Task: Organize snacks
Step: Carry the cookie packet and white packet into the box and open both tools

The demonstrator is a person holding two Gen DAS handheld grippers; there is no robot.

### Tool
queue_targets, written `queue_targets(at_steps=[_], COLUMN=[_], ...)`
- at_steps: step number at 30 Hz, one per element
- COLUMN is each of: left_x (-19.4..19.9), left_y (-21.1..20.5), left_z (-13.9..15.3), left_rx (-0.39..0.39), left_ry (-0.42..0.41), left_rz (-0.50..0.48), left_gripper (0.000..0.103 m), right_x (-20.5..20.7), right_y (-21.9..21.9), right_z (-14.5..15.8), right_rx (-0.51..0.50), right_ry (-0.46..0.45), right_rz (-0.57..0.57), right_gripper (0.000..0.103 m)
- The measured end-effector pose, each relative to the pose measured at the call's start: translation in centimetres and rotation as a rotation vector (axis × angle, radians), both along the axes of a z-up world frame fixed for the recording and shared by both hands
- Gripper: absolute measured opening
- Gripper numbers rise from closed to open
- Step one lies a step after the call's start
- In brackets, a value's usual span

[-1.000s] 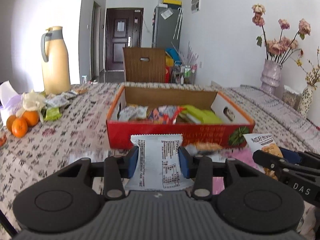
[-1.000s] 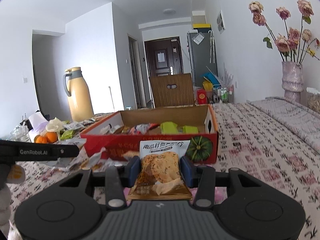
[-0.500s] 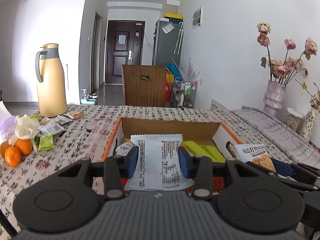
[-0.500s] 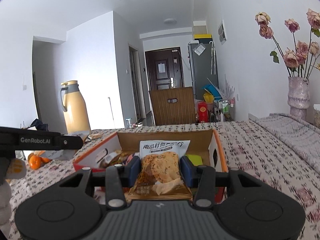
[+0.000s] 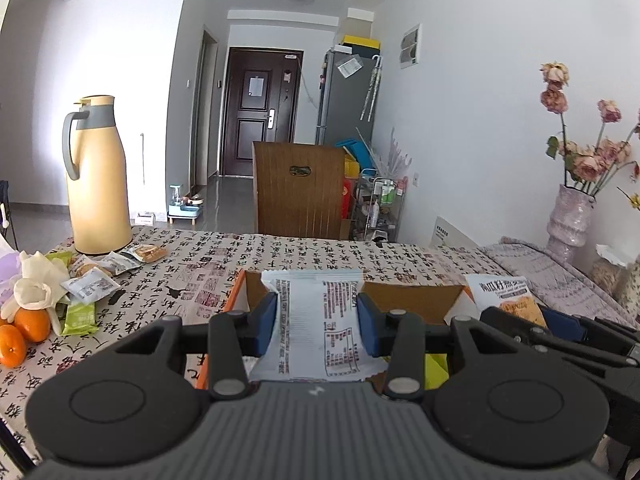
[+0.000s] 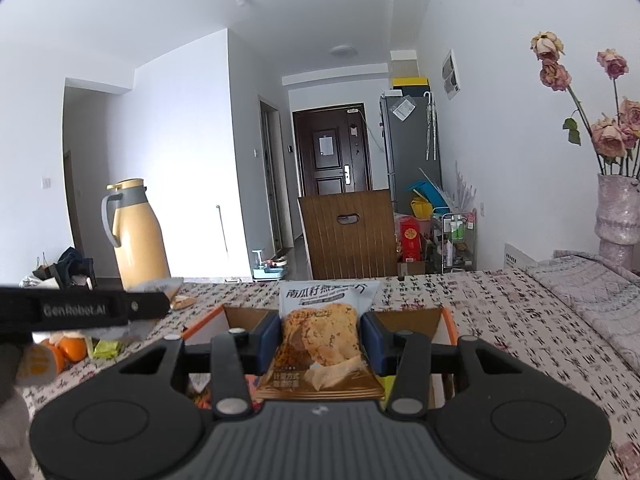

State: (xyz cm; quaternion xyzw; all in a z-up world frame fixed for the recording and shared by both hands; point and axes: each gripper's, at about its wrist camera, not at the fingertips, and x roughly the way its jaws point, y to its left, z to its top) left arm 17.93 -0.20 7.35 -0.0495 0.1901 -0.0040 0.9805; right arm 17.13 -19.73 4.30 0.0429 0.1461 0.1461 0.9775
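Two snack packets gripped over the box (image 5: 412,300)
Left gripper (image 5: 318,322) pinches a white packet (image 5: 320,320); right gripper (image 6: 320,340) pinches a cookie packet (image 6: 324,340). Only the left view shows loose snacks (image 5: 88,280) at 9 o'clock on the worktop (image 5: 304,252).

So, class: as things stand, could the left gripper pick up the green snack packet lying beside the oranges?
Probably not yet. The left gripper has its jaws shut on a white snack packet, so it must drop that first. Otherwise the green snack packet lies uncovered on the tablecloth.

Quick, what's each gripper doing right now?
Left gripper: shut on white packet.
Right gripper: shut on cookie packet.
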Motion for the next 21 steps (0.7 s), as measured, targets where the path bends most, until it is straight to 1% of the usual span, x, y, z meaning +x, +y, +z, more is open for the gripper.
queue_targets(at_steps=[5,9,16,21], left_x=[2.7,4.2,5.5,5.6], left_y=[0.0,0.0,1.2,1.4], left_z=[-0.6,-2.1,-4.2,-4.9], left_rx=[-0.002,-0.007,-0.022,-0.024], left_ry=[0.014,0.038,0.083,0.09], left_rz=[0.011,0.019,0.03,0.008], left_gripper=[0.043,0.043,0.043,0.043], right_x=[2.7,4.3,6.2,6.6], right_y=[0.7,0.8,0.1,0.3], right_z=[-0.2,-1.6,-3.9,-4.7], right_rx=[0.0,0.01,0.034,0.013], right_ry=[0.008,0.034,0.119,0.141], right_rz=[-0.003,-0.015,-0.003,-0.015], right_gripper=[0.044,0.044,0.044,0.044])
